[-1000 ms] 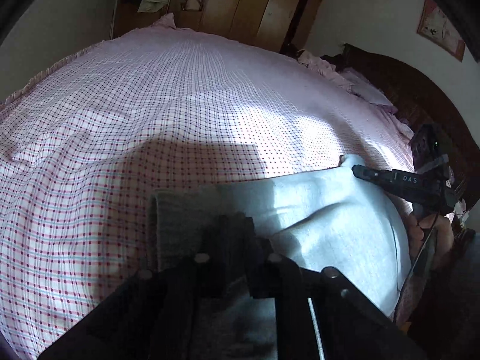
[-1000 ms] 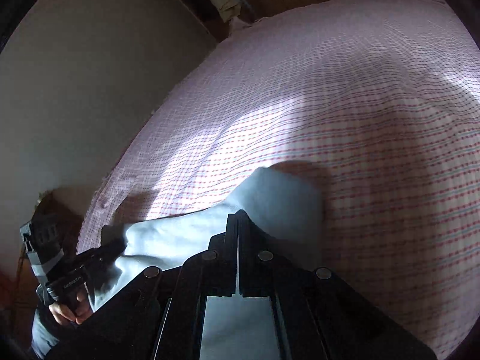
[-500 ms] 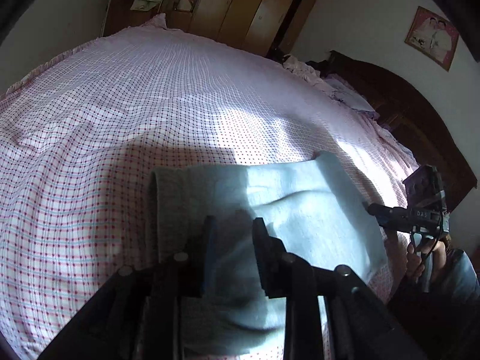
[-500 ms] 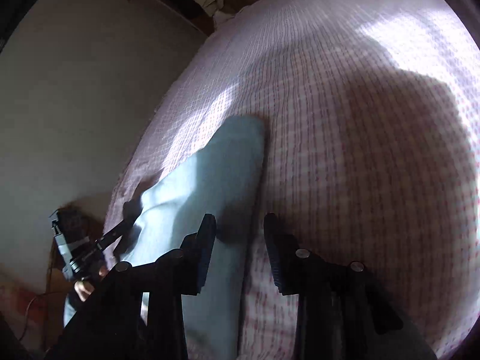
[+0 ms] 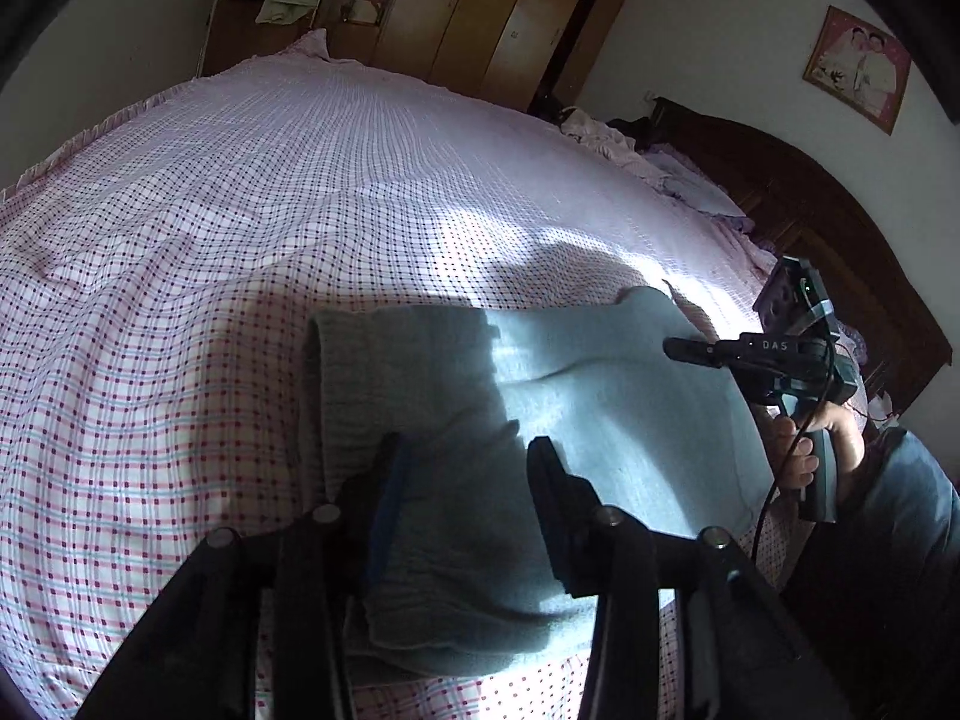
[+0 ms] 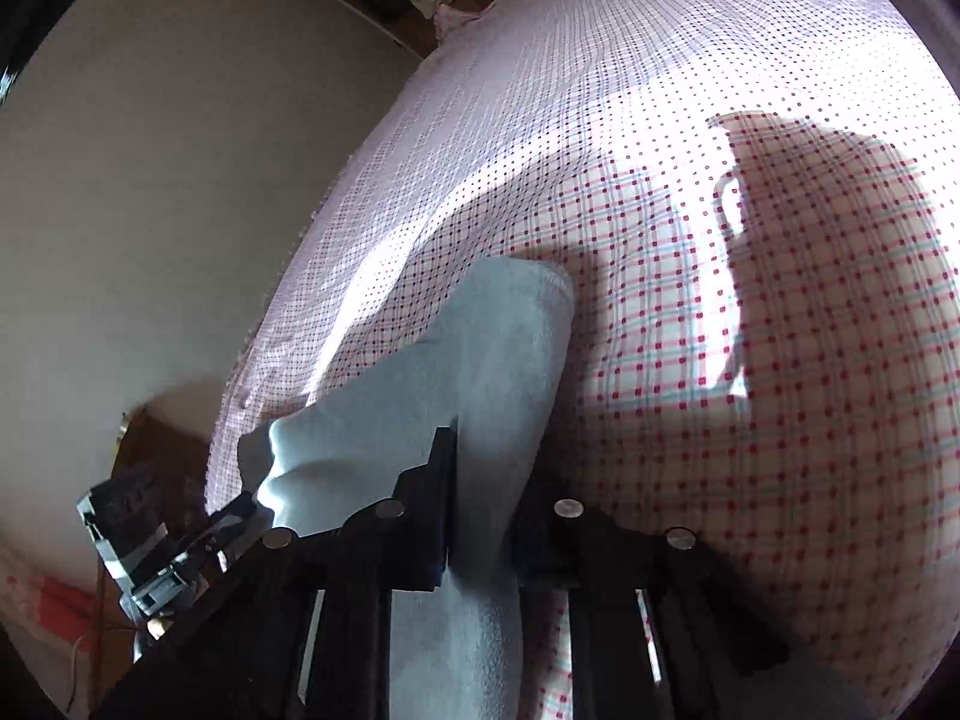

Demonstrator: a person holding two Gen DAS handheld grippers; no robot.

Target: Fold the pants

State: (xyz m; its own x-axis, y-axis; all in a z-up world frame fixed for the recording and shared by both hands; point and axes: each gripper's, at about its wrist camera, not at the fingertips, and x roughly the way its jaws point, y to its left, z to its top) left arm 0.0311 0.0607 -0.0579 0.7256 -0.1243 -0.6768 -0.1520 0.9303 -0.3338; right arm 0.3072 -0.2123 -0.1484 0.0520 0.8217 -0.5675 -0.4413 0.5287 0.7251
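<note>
Light blue-grey pants [image 5: 600, 420] lie folded on the checked bedspread [image 5: 240, 210]. My left gripper [image 5: 468, 468] hovers over their near part. Its jaws are opening and its pads are off the cloth, which lies below the gap. From the right, my right gripper [image 5: 672, 349] comes in over the pants, held by a hand [image 5: 798, 450]. In the right wrist view the pants [image 6: 498, 348] run from the bed in between my right gripper's [image 6: 486, 480] fingers, which are shut on the cloth. The left gripper [image 6: 243, 507] shows at the pants' far end.
The bed fills both views. A dark wooden headboard [image 5: 840, 222] rises on the right, with crumpled bedding [image 5: 600, 132] near it. Wooden wardrobes [image 5: 480, 18] stand behind the bed. A bare wall [image 6: 150, 210] runs along the bed's side.
My left gripper opened and let go of the pants, which now lie flatter and folded. My right gripper opened, shifted along the pants, and closed on them again.
</note>
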